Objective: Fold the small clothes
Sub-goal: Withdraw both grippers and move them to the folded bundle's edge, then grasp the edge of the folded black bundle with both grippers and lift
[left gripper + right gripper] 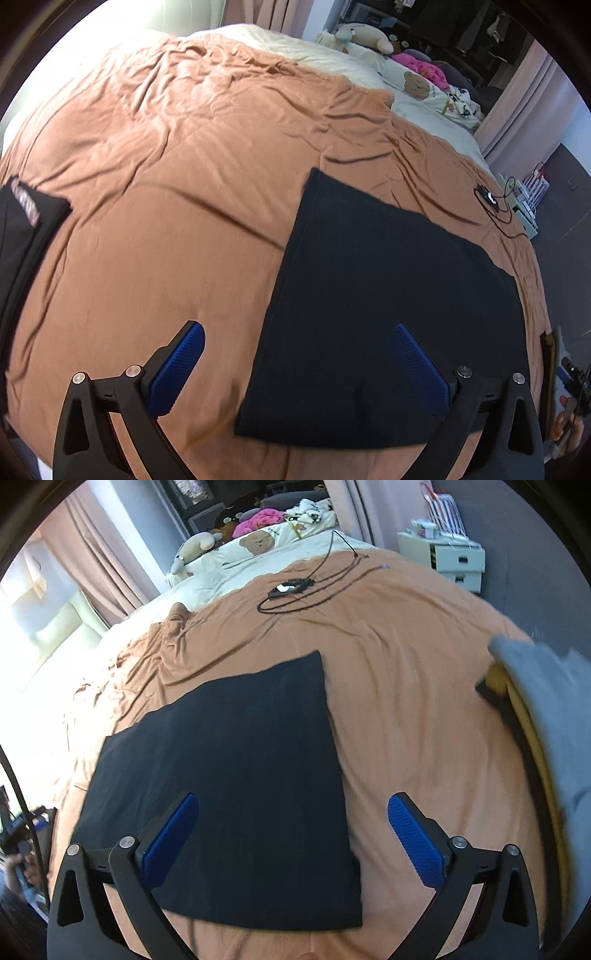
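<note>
With both tongs, left tongs (299, 363) and right tongs (291, 834), gaping empty, we should pinch the dark cloth's (388, 295) lower-frame corners evenly before folding

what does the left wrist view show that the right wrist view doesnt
Only the left wrist view shows a dark garment with a patterned band at the bed's left edge.

Only the right wrist view shows a pile of grey and yellow clothes on the right and a white drawer unit beyond the bed.

Both show the folded dark cloth lying flat on the orange sheet, a black cable, and an open, empty gripper: left gripper, right gripper.
</note>
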{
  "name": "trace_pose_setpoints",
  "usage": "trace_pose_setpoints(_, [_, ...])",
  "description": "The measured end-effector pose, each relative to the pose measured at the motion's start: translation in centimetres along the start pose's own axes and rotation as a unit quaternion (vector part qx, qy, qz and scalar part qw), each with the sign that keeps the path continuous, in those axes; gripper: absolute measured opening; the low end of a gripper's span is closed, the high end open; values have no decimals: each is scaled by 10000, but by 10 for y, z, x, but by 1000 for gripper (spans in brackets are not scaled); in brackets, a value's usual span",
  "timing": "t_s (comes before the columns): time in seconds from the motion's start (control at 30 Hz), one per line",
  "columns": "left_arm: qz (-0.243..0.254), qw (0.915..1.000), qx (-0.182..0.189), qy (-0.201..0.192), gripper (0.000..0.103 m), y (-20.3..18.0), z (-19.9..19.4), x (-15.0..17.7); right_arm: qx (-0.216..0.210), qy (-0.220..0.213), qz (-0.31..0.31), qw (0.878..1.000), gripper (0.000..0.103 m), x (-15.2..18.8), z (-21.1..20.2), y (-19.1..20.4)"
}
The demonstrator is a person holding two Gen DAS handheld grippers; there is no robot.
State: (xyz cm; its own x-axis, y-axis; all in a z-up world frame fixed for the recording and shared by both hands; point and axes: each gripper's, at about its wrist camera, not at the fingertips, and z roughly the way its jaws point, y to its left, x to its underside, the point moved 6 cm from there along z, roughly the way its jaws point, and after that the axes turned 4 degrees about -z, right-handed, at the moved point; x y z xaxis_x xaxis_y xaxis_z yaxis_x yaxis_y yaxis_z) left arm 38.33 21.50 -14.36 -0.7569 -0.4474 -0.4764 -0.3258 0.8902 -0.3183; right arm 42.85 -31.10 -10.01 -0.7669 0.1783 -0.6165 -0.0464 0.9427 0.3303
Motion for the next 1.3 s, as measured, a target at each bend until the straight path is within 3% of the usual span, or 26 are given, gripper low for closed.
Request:
trace_pose_setpoints(0.1, [-91,9998,174,15,103,5,-10,18,135,0,31,9999,102,12,-10,-8])
trace_pose_setpoints(0.57, [-455,9975,535,5,100,22,-27,86,-1,-228,258,9994,102,79,-49,-16])
trace_pose_setpoints(0.63, [-569,9964,631,31,96,23,-27,94,-74,-224,396,9989,102,86,-50,-18])
trace_pose_setpoints(0.77, [-743,9942,764,106,78,25,-22,105,-332,-259,748,9963,102,102,-50,-25])
trace_pose_setpoints(0.93, [-1033,9907,858,197,57,30,-10,111,-684,-147,1478,9865,75,121,-38,-47])
trace_pose_setpoints(1.07, [-1252,9887,794,239,48,36,2,110,-833,-132,1840,9793,72,128,-28,-63])
trace_pose_setpoints(1.17, [-1440,9864,737,280,42,43,12,111,-868,-121,2049,9748,62,131,-20,-68])
trace_pose_setpoints(1.3, [-1625,9834,735,344,41,48,24,112,-987,-173,2336,9672,58,132,-12,-74])
